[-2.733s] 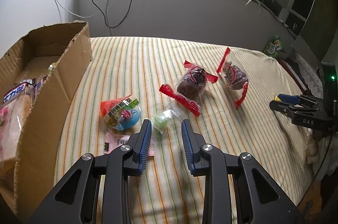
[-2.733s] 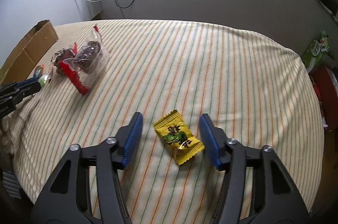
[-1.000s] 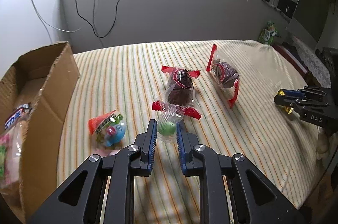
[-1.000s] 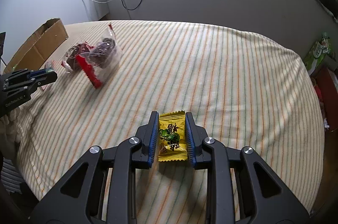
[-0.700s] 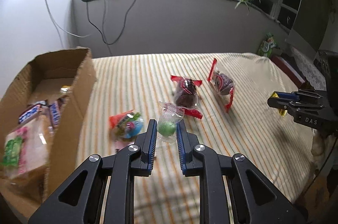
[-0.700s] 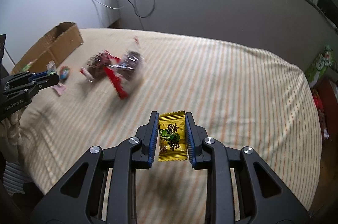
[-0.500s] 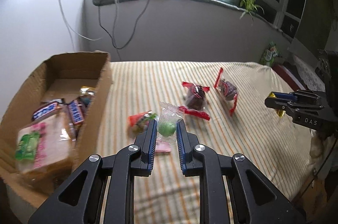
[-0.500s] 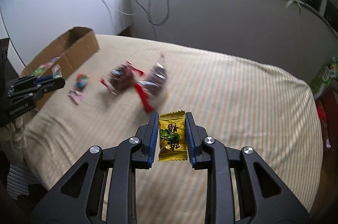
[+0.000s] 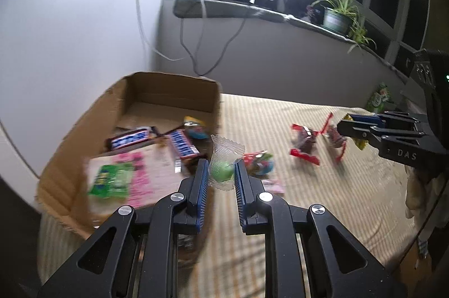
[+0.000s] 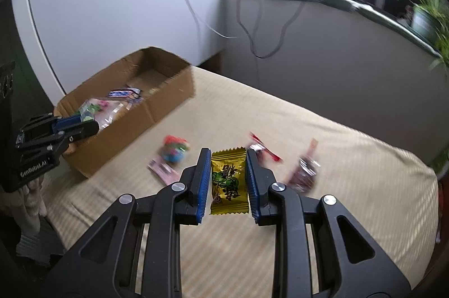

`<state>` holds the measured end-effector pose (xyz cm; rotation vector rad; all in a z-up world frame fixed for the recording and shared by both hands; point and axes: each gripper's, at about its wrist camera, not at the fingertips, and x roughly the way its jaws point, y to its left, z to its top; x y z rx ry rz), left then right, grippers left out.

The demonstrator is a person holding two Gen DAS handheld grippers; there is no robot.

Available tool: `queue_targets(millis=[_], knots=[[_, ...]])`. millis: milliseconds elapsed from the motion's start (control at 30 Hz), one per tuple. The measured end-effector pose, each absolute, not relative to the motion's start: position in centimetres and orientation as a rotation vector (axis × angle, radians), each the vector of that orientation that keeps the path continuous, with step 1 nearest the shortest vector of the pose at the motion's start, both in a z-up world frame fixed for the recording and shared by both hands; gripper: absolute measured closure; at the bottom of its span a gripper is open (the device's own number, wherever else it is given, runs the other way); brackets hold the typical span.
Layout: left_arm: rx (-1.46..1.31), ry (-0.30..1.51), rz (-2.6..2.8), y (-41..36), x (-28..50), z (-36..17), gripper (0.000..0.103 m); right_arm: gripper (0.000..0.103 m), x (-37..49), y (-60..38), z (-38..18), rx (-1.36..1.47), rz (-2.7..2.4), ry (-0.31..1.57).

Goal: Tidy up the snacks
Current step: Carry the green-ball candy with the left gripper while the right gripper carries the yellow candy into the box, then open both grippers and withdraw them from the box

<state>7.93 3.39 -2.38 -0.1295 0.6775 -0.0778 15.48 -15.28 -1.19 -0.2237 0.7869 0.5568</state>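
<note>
My left gripper (image 9: 221, 171) is shut on a green candy in a clear wrapper (image 9: 223, 170), held in the air just right of the open cardboard box (image 9: 168, 90). The box holds chocolate bars (image 9: 130, 139) and a pink-and-green packet (image 9: 118, 180). My right gripper (image 10: 228, 177) is shut on a yellow candy packet (image 10: 228, 180) above the striped bed cover (image 10: 336, 199). In the left wrist view the right gripper (image 9: 348, 128) reaches in from the right. In the right wrist view the left gripper (image 10: 84, 125) hangs beside the box (image 10: 134, 115).
On the cover lie a red-and-blue round snack (image 9: 261, 163), a pink slip (image 9: 273, 185) and two clear packs with red ends (image 9: 306, 143) (image 10: 304, 171). A wall with hanging cables stands behind, with a sill, a bright lamp and a potted plant (image 9: 336, 17).
Both grippers have lifted and swung left toward the cardboard box, each still shut on its candy. The box now fills more of both views.
</note>
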Motion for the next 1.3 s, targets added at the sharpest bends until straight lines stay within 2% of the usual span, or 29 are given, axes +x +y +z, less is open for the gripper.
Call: queue_targets(millis=[600, 1100, 1167, 1200, 1233, 1300], knots=[[-0.179, 0.674, 0.025, 8.5, 6.0, -3.0, 0.086, 0.078, 16.3, -1.9, -1.1, -0.3, 0.745, 0.769], [-0.19, 0.676, 0.044, 9.2, 5.8, -3.1, 0.086, 0.078, 17.1, 2.2, -2.8, -0.298, 0.807, 0.82], [-0.192, 0.675, 0.046, 9.2, 5.8, -3.1, 0.082, 0.077, 17.2, 2.3, -2.8, -0.299, 0.807, 0.817], [-0.192, 0.675, 0.049, 9.2, 5.8, -3.0, 0.079, 0.075, 17.2, 2.3, -2.7, -0.3, 0.805, 0.816], [-0.193, 0.674, 0.051, 9.2, 5.8, -3.0, 0.072, 0.07, 17.2, 2.3, -2.7, -0.299, 0.803, 0.815], [-0.194, 0.672, 0.057, 9.2, 5.8, -3.0, 0.063, 0.041, 17.3, 2.1, -2.5, -0.289, 0.797, 0.805]])
